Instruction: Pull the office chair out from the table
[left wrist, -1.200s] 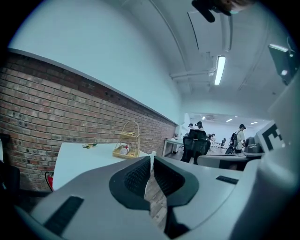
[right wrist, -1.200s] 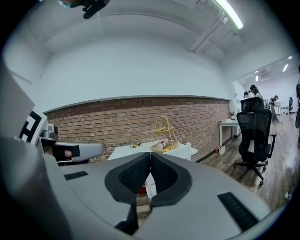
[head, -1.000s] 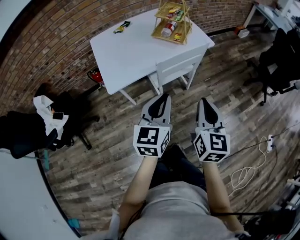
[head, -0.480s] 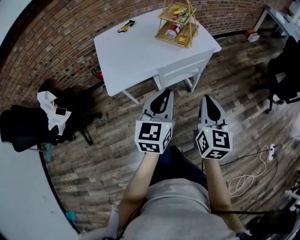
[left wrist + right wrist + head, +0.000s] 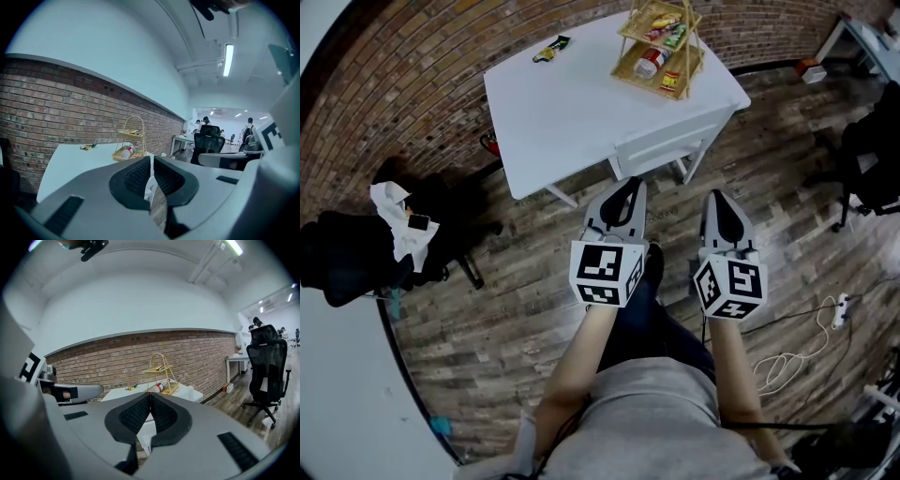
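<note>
Both tools are up in front of the person, side by side, and neither is on anything. The left gripper (image 5: pixel 628 186) has its jaws drawn in to a hairline slit with nothing between them. The right gripper (image 5: pixel 719 199) is pressed fully together and just as empty. They point at the near edge of the white table (image 5: pixel 572 103), where a white chair (image 5: pixel 670 150) sits tucked in. That looks like the one to pull, since the black chair draped with clothes (image 5: pixel 347 267) and the other black chair (image 5: pixel 872 150) stand well apart from the table.

So this is the approach, and the grip is not yet made. My read on doing it well is to spread both sets of jaws before they reach the chair back, not at it. Take the top rail with one gripper towards each end. Then draw straight back towards the body, evenly, so the chair doesn't twist and catch a table leg. Keep it smooth too, because a knock to the table could shake the wire rack (image 5: pixel 661 47) standing on it.
</note>
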A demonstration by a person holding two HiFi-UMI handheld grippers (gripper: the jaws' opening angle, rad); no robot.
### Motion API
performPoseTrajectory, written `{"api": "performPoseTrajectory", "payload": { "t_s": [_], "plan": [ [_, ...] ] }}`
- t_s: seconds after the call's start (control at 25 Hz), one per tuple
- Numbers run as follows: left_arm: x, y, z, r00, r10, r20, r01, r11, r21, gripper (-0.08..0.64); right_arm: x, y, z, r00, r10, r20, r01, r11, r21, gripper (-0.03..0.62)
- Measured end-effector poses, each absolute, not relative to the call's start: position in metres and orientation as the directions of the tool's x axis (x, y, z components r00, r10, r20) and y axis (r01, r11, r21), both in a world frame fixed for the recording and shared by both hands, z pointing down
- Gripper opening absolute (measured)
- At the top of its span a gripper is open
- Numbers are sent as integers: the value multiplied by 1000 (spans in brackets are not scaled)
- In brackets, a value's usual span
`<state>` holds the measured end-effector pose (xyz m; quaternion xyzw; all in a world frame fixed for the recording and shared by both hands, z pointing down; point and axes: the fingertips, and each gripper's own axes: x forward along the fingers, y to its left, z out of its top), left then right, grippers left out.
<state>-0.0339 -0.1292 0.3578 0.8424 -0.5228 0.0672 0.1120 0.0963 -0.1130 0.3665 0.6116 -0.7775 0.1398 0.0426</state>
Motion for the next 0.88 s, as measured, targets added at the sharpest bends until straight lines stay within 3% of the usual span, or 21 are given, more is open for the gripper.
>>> {"api": "performPoseTrajectory", "payload": {
  "t_s": [0.88],
  "plan": [
    [-28, -296, 393, 486, -811, 327, -873, -471, 128, 32, 91, -285, 392, -238, -919, 314, -971, 212, -114, 15]
  ]
}}
